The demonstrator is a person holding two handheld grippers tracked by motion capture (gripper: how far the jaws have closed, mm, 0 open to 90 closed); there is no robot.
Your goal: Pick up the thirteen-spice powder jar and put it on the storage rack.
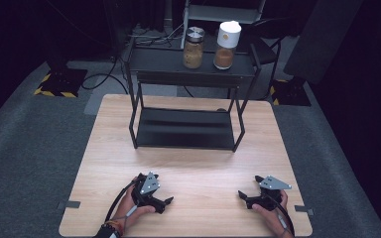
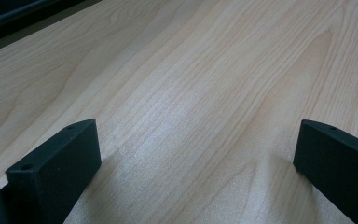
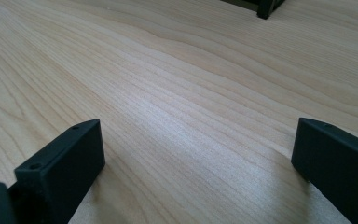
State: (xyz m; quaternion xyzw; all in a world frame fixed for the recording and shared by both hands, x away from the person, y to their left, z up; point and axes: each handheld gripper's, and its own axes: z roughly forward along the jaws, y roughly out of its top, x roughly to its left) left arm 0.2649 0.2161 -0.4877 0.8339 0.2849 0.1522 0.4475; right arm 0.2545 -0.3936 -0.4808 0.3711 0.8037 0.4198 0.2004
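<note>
I am resting both tools low on the near part of the wooden table (image 1: 188, 163), the left gripper (image 1: 168, 201) and the right gripper (image 1: 241, 195) pointing toward each other, each with its jaws spread wide and nothing between them. The things nearest to my work are two jars on the top shelf of the black rack (image 1: 144, 59) at the far side: a steel-lidded jar (image 1: 193, 48) and, just beside it, a white-capped jar (image 1: 226, 44), both upright and well apart from my grippers.

I am judging them as glass or hard clear plastic, partly filled with brownish contents, so stiff, smooth, likely slippery and breakable if dropped. I would be taking each around the clear body below the lid, squarely, since the caps may turn or lift.

The high view is giving me the rack, the jars and both hands; the left gripper view is giving me wood grain between its open jaws, and the right gripper view is adding one rack foot (image 3: 265, 8) at its top edge
</note>
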